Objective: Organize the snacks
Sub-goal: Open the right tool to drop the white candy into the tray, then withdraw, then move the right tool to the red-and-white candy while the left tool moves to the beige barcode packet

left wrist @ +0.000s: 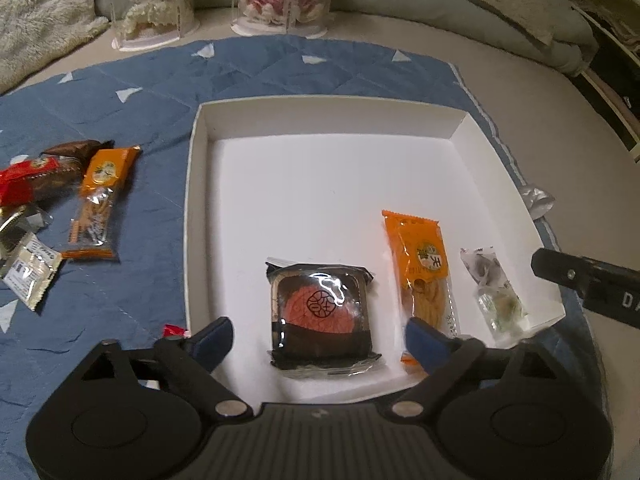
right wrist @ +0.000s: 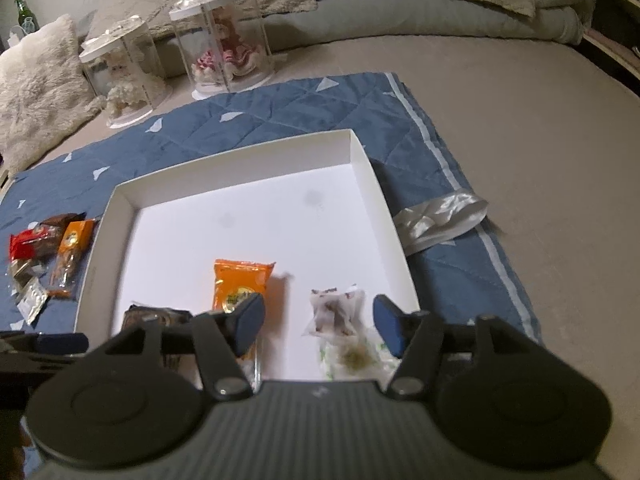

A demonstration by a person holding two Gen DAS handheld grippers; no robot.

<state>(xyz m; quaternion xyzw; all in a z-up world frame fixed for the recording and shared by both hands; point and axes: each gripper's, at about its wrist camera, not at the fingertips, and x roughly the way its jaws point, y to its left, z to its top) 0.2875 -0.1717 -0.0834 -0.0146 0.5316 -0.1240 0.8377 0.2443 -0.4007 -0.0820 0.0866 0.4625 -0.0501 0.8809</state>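
Note:
A white shallow box (left wrist: 320, 120) (right wrist: 240, 160) lies on a blue quilt. In it lie a dark mooncake pack (left wrist: 322, 314), an orange snack pack (left wrist: 424, 268) (right wrist: 240, 280) and a clear green-and-white candy pack (left wrist: 494, 292) (right wrist: 340, 320). My left gripper (left wrist: 316, 340) is open above the box's near edge, its fingers either side of the mooncake pack. My right gripper (right wrist: 320, 324) is open just above the clear candy pack. More snacks (left wrist: 60, 208) (right wrist: 44, 260) lie in a pile on the quilt to the left of the box.
Two clear display cases with dolls (left wrist: 224, 4) (right wrist: 180, 48) stand beyond the quilt. A silvery wrapper (right wrist: 440, 216) (left wrist: 538, 200) lies by the box's right side. Folded blankets and a fluffy pillow (right wrist: 36, 92) lie at the back.

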